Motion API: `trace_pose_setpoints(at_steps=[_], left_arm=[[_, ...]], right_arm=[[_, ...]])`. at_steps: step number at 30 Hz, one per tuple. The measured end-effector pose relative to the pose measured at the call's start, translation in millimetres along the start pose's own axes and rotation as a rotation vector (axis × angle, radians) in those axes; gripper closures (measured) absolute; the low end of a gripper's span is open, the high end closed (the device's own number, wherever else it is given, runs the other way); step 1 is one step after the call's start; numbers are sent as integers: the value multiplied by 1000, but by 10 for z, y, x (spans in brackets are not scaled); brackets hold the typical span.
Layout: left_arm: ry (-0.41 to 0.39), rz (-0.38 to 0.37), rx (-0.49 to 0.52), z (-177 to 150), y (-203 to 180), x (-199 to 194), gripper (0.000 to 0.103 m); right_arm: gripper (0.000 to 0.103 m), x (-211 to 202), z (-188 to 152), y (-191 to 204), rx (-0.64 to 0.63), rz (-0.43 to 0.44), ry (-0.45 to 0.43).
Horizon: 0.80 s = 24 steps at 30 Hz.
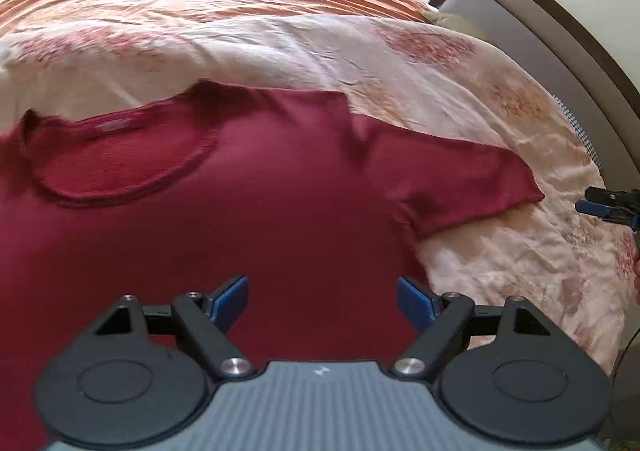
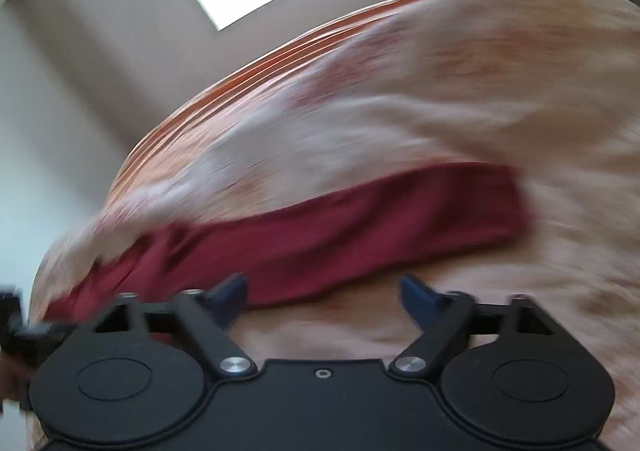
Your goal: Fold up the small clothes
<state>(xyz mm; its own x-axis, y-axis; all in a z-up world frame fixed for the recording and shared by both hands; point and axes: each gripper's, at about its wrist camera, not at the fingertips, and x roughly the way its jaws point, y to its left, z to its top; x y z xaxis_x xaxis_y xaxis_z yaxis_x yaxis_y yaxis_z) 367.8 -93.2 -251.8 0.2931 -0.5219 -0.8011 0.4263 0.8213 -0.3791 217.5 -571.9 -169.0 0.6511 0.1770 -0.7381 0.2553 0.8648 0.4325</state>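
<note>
Left wrist, red shirt on floral bedspread, headboard

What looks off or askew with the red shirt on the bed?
Nothing much. The red shirt lies flat on the floral bedspread, unfolded, with slight wrinkles near its sleeve. Both claws are open and empty.

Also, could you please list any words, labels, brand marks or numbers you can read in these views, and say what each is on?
No readable text anywhere.
Neck label inside the red T-shirt collar: too blurred to read.
Small white mark on the left gripper body: a logo shape, no letters.
Right wrist view: motion-blurred, nothing legible.
</note>
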Motion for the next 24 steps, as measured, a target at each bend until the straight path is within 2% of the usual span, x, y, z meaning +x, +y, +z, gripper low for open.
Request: trace_pose_setpoints(at_steps=[1, 3, 6, 7, 11, 13, 14, 15, 16, 17, 20, 22, 24], left_arm=[[1, -1, 5, 8, -68, 1, 17], [-2, 4, 18, 68, -213, 30, 16], [1, 37, 37, 170, -412, 133, 15], [3, 52, 37, 163, -465, 156, 15], [11, 73, -12, 307, -635, 332, 15], [21, 89, -28, 378, -698, 460, 15], [27, 97, -37, 407, -726, 516, 15], [31, 102, -47, 432, -752, 567, 15], [35, 102, -56, 452, -774, 608, 15], [37, 98, -63, 477, -799, 649, 15], [36, 96, -50, 551, -864, 776, 15], [29, 111, -57, 588, -852, 888, 15], [19, 125, -120, 603, -758, 1009, 15]], right_arm=[[43, -36, 9, -244, 84, -15, -16], [49, -52, -23, -658, 234, -11, -51], [50, 92, -114, -1198, 424, 60, -132], [55, 183, -132, -1349, 486, 79, -148], [57, 554, -201, -1680, 649, 132, -154], [69, 708, -212, -1711, 683, 137, -160], [72, 761, -221, -1736, 707, 143, -170], [80, 794, -239, -1762, 733, 153, -183], [98, 806, -215, -1772, 746, 155, -198], [97, 748, -183, -1786, 752, 154, -227], [98, 507, 44, -1838, 734, 225, -336], [98, 321, 261, -1778, 675, 285, -386], [98, 139, 549, -1542, 520, 324, -391]])
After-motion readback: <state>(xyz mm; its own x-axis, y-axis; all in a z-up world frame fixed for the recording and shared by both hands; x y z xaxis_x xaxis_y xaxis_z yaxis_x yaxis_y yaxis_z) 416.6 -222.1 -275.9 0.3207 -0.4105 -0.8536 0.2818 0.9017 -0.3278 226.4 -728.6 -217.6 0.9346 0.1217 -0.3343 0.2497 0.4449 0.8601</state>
